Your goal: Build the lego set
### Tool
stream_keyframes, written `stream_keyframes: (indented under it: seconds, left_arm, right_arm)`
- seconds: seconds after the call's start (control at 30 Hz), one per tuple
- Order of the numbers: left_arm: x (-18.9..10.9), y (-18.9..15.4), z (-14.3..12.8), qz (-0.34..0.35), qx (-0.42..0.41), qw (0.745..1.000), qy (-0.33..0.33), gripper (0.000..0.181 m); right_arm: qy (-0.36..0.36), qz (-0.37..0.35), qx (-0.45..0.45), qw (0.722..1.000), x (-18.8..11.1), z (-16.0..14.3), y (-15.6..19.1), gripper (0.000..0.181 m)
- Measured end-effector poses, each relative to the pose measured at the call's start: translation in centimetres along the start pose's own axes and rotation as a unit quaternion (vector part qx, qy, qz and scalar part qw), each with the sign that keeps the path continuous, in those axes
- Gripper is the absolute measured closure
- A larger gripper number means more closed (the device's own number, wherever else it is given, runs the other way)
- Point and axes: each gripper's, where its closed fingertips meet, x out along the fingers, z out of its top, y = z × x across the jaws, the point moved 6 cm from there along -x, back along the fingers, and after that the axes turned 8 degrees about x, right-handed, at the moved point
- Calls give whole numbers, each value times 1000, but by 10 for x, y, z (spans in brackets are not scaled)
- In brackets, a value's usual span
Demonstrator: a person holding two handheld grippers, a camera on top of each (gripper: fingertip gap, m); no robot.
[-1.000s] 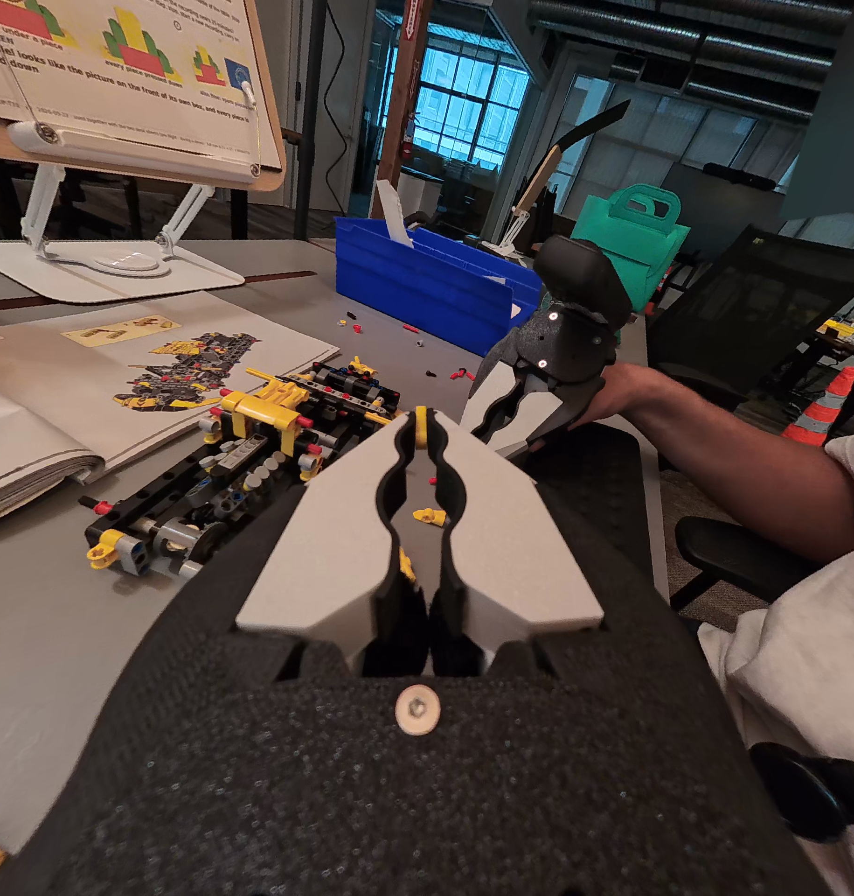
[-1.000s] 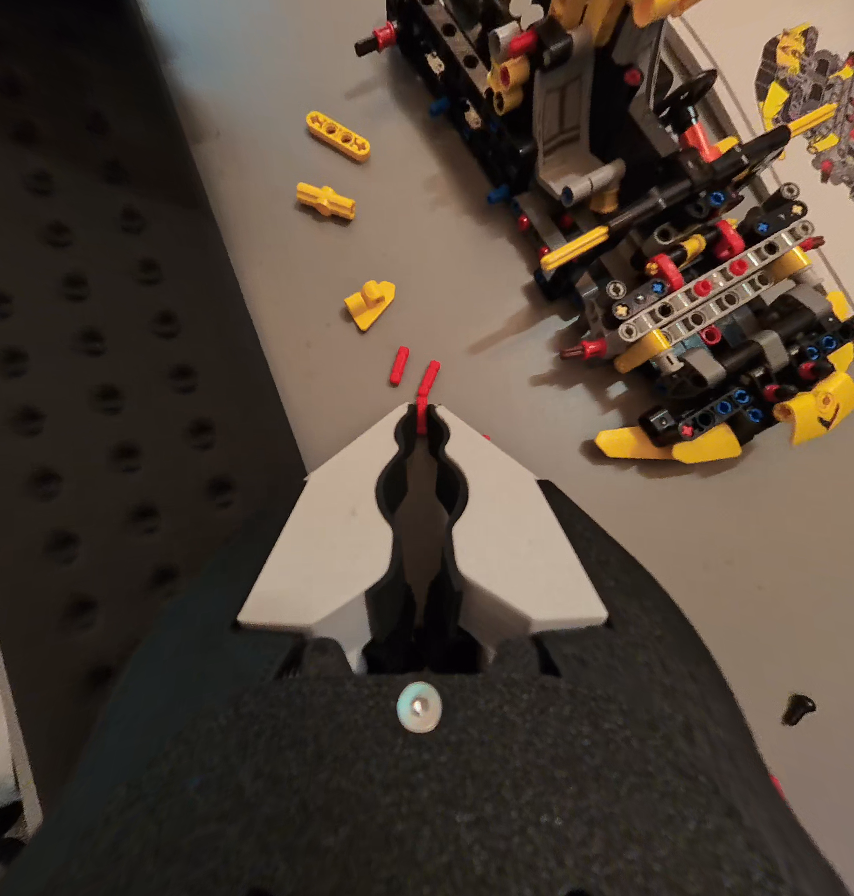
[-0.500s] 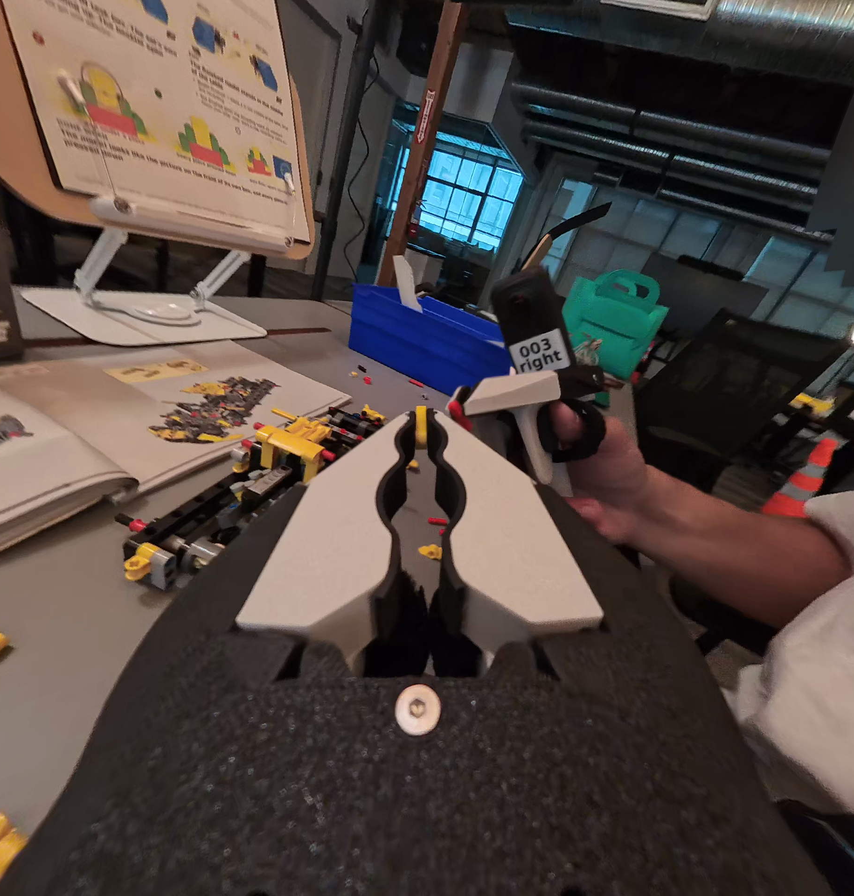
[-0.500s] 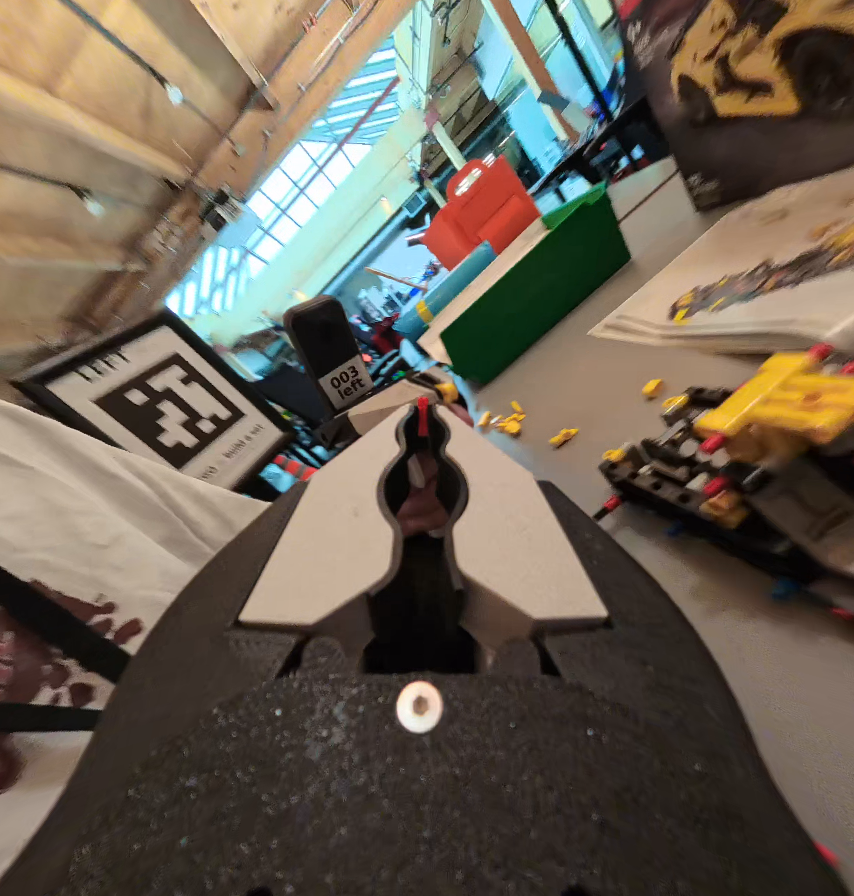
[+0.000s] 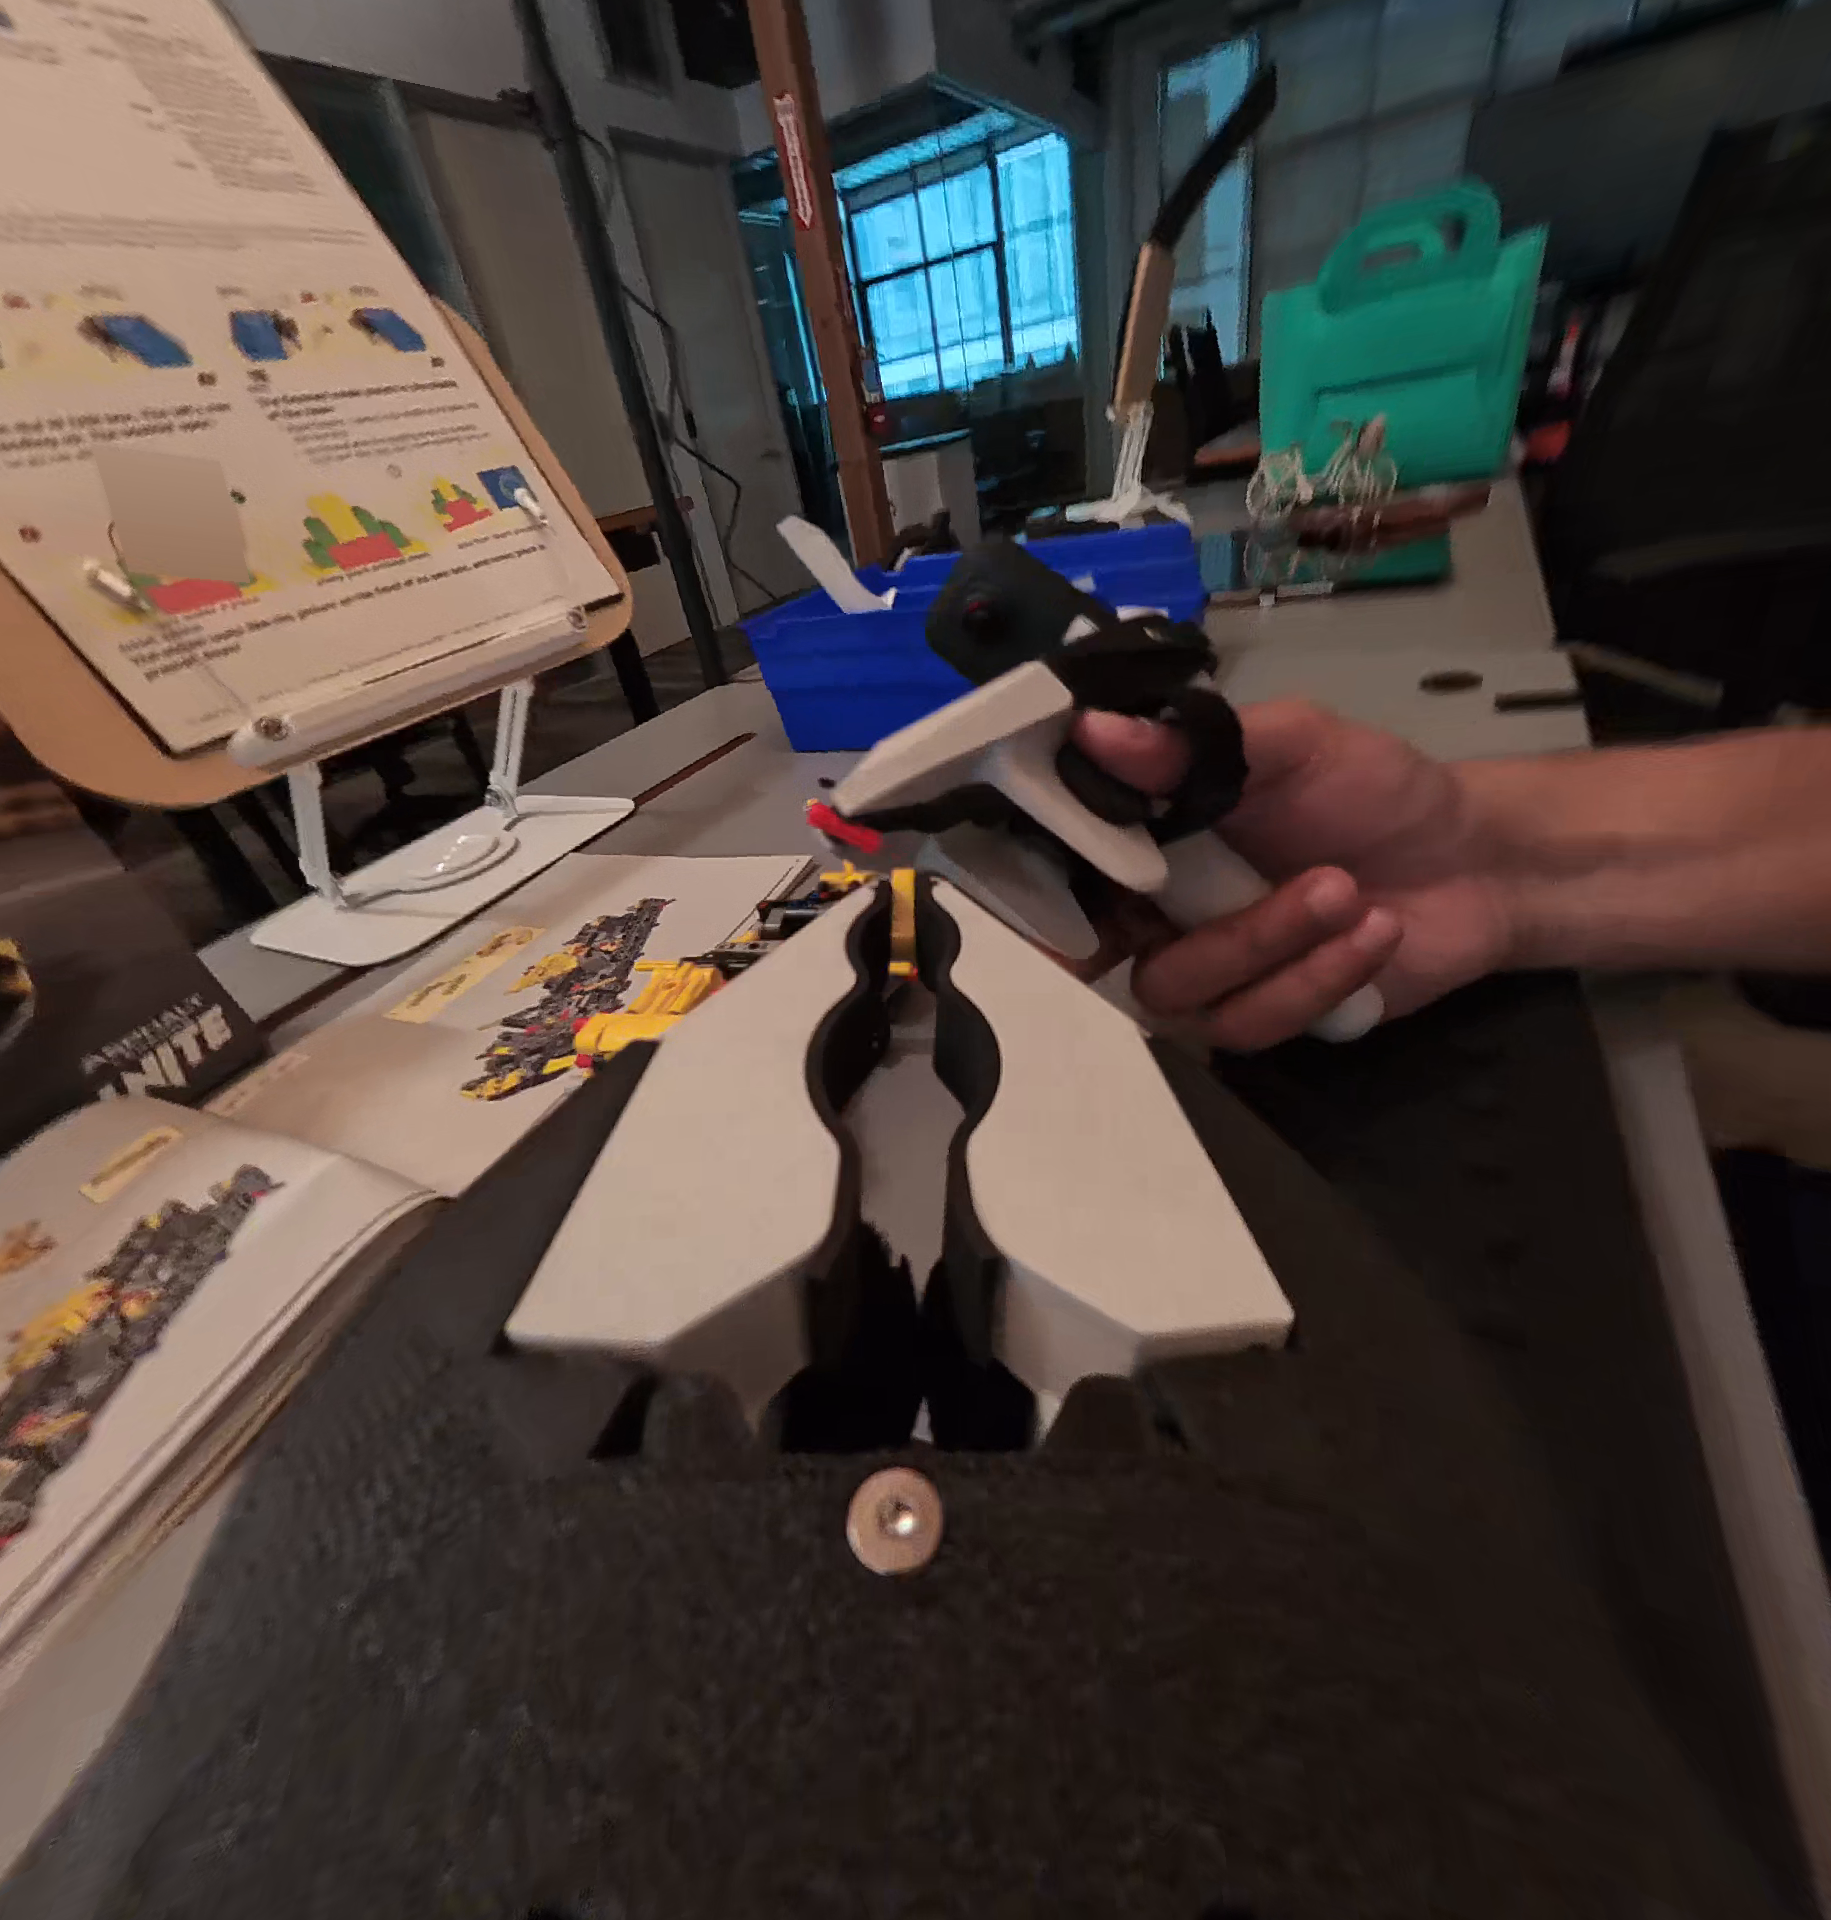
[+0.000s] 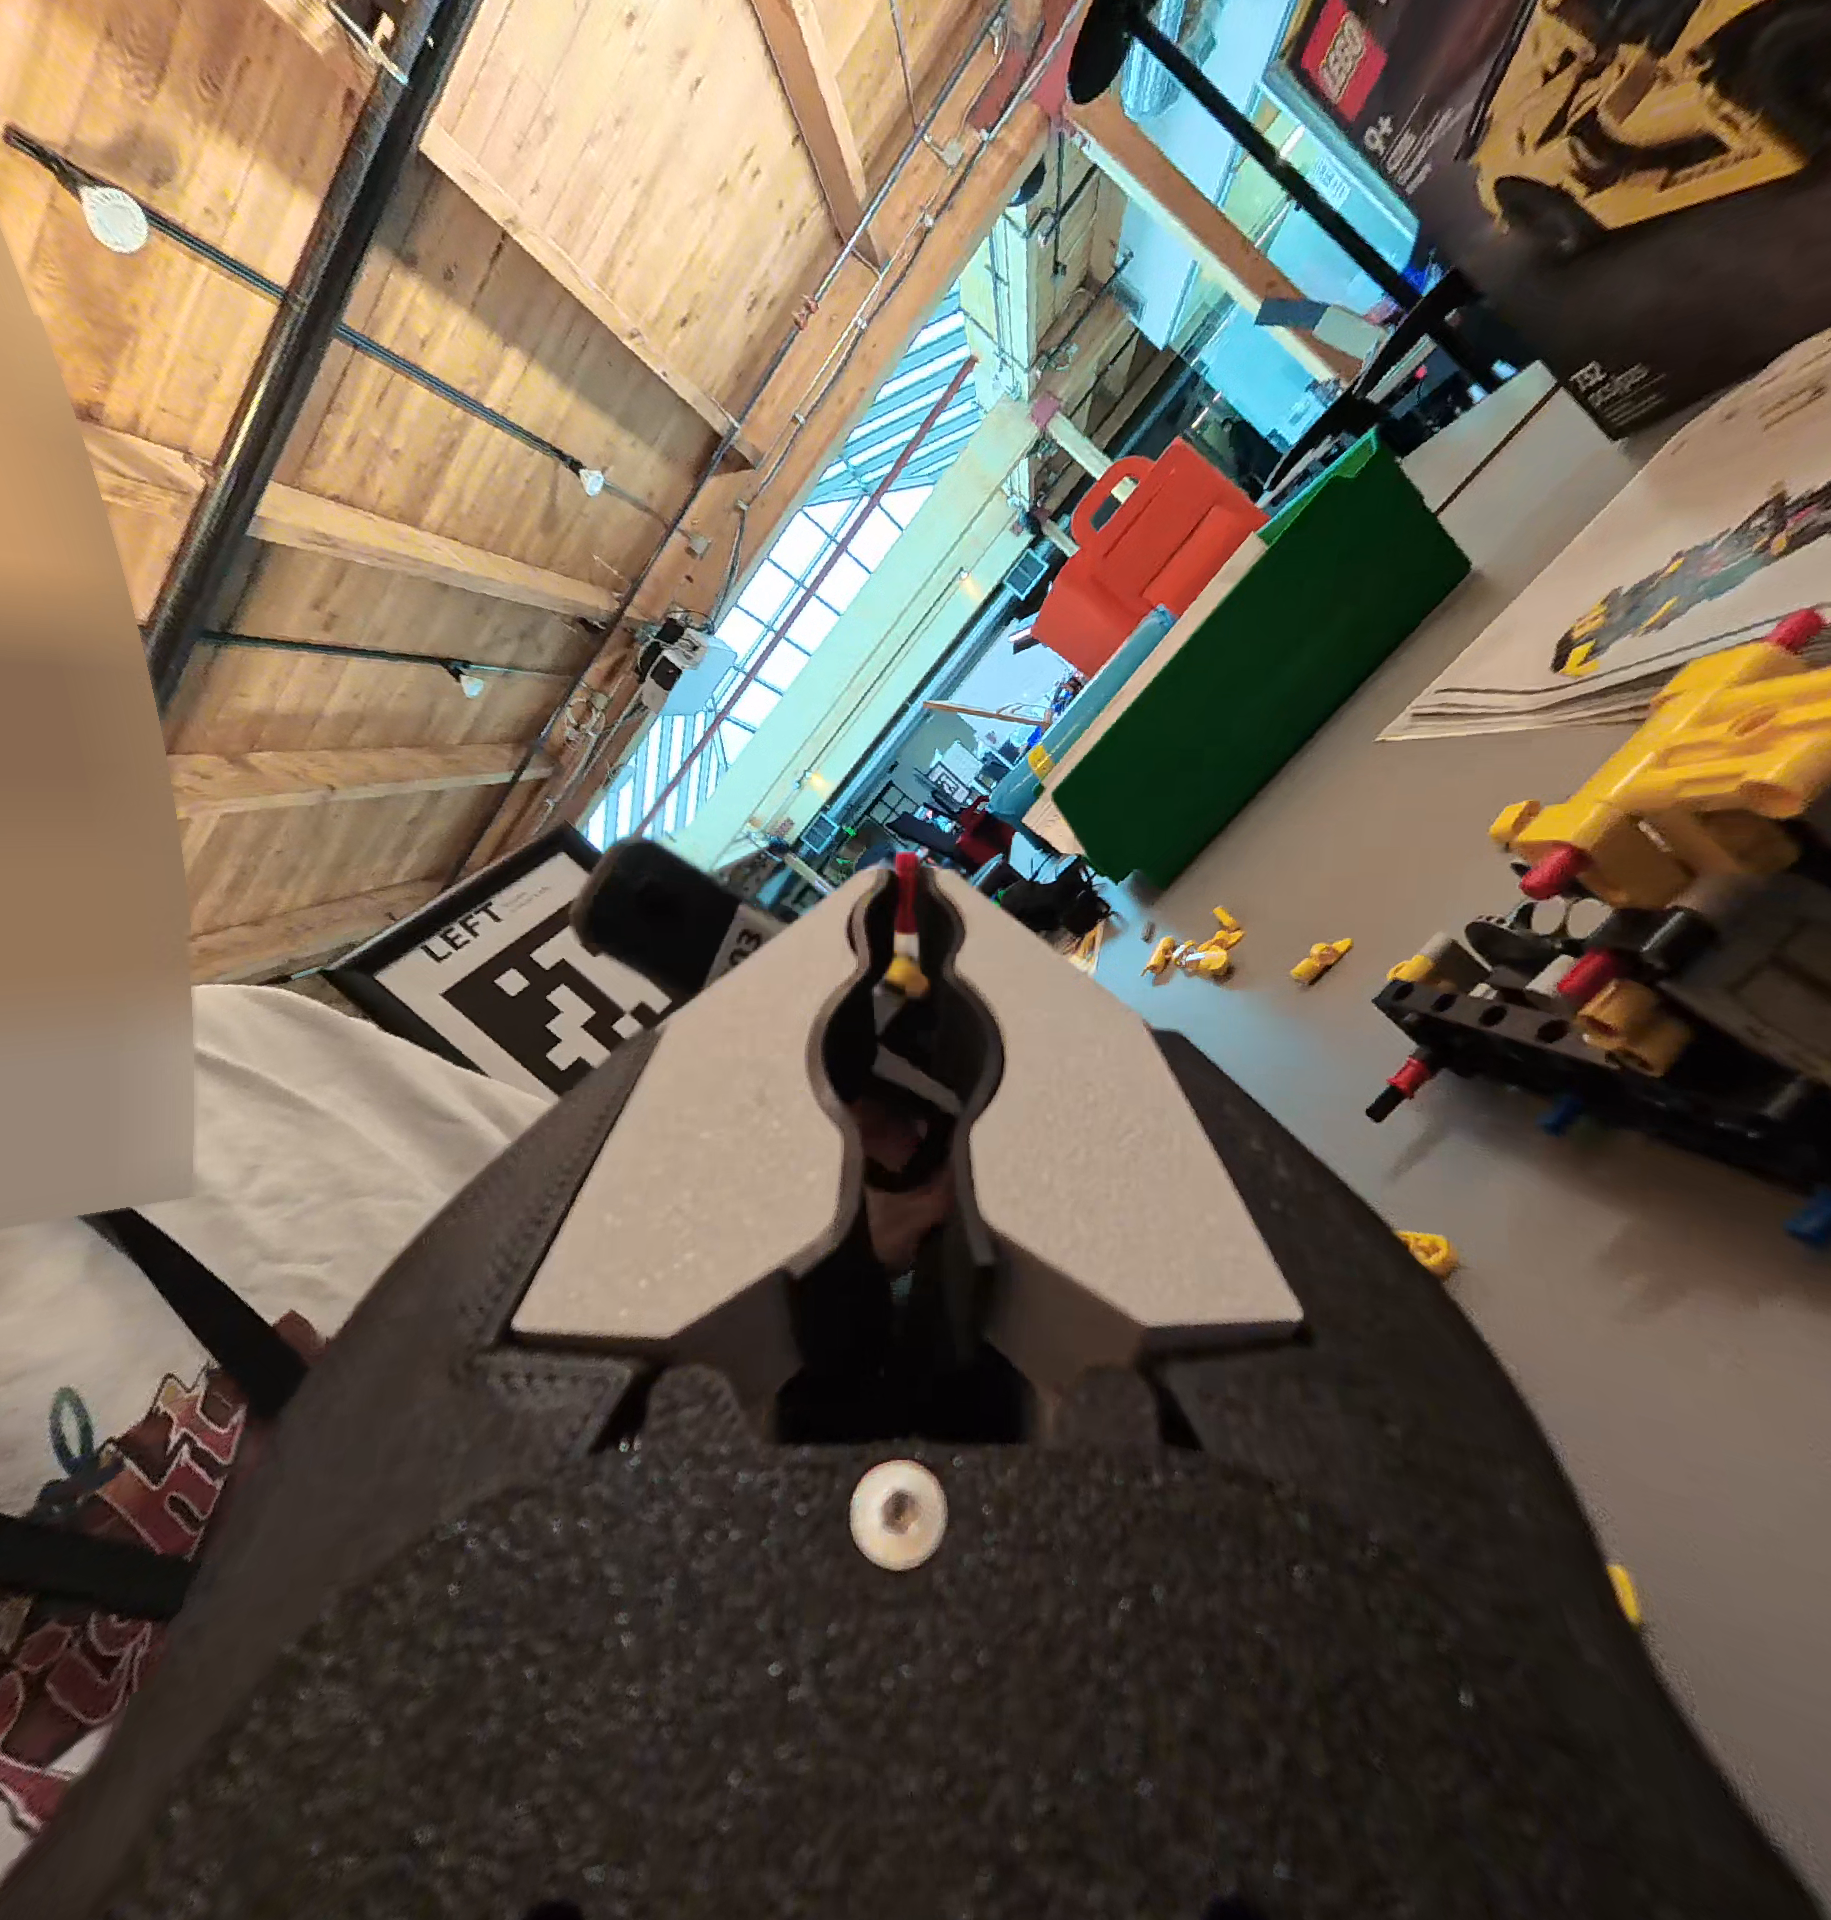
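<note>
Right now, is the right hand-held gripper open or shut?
Shut: the right hand-held gripper pinches a small red pin at its fingertips; the left wrist view shows the same pin sticking out.

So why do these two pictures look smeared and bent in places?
Left wrist view: motion blur smears the instruction board and green bag; the left gripper stays sharper. Right wrist view: wide-angle lens bends the tilted ceiling beams; bright windows wash out.

Left gripper: black grainy body, pale grey wedge fingers with wavy black inner lining, silver screw below fingers. Right gripper matched. Person wore white printed shirt, black strap across.
</note>
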Motion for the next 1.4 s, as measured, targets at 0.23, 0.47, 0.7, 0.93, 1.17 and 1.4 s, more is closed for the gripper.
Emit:
stream_keyframes:
  seconds: [0.23,0.47,0.7,0.93,1.17,1.4]
  left_arm:
    - [2,-6,-1,6,34,999,18,178]
    - [0,-6,0,13,60,998,17,178]
    - [-2,-2,-2,18,63,998,23,178]
    - [-5,3,-7,21,72,997,34,177]
    - [-3,7,-14,37,69,995,63,177]
    - [-6,22,-19,52,-28,996,61,177]
  right_arm:
    - [10,-5,7,1000,0,-2,-2,179]
    - [35,-6,5,999,5,-8,-2,180]
    - [34,-6,0,999,5,-8,-1,180]
    - [32,-7,-1,999,3,-7,-1,179]
    - [25,-23,-18,999,2,-6,-2,180]
    - [59,-60,-92,992,11,-17,2,179]
